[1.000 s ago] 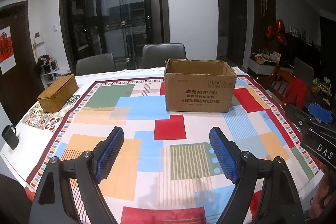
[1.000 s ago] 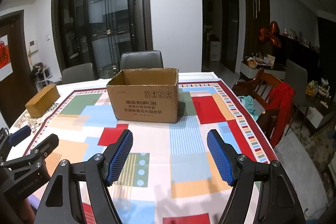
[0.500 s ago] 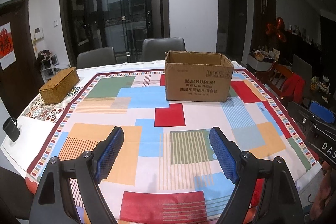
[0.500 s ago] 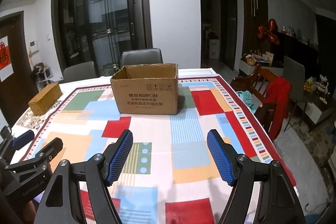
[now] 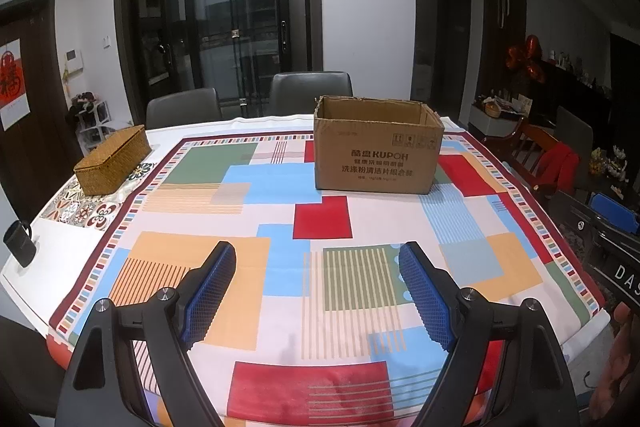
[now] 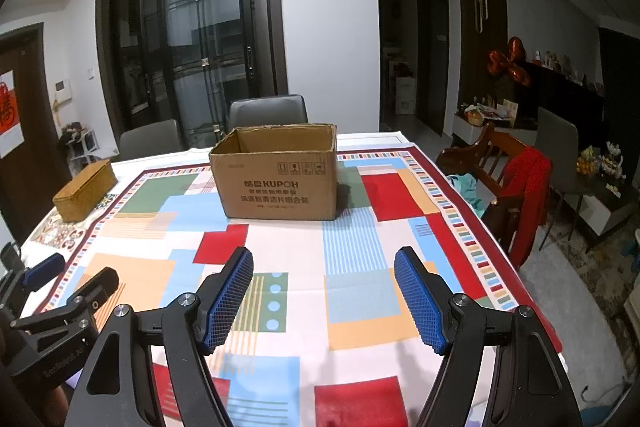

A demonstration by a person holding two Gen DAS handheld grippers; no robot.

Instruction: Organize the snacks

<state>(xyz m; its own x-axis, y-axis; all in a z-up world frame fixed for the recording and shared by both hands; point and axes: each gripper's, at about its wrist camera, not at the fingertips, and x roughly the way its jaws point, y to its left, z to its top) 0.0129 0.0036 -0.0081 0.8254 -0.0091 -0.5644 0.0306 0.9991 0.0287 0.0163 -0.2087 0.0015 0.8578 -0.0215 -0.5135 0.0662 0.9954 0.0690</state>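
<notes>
Grippers both over near edge of table point(image 5: 60, 267), tilted downward; left gripper point(image 5: 316, 291) spread wide, blue ribbed pads point(image 5: 210, 293) well apart, nothing between them; right gripper point(image 6: 324, 297) likewise spread, pads point(image 6: 230, 301) apart, nothing held; neither touching tablecloth point(image 5: 280, 235).

Cardboard box point(image 5: 376, 147) at far side of table, upright, top flaps open, printed text on near face; interior mostly hidden from both views, contents could not be told; no snacks made out anywhere on cloth; same cardboard box point(image 6: 278, 175) in right view, slightly left of centre, well apart from both grippers.

Woven lidded basket point(image 5: 113, 159) at far left corner, lid shut, resting on patterned runner point(image 5: 80, 211) beside cloth edge; dark mug point(image 5: 19, 243) at left rim of table, near corner.

Tablecloth noted as colour-block print, red, blue, orange, green panels, striped border; flat.

Two grey chairs point(image 5: 310, 93) behind far edge, pushed in; wooden chair point(image 6: 492, 163) at right side with red garment point(image 6: 530, 187) draped over back; glass doors point(image 5: 236, 27) beyond, dark outside.

Right gripper seen at right edge of left view, left gripper at lower left of right view; each partly cut off.
</notes>
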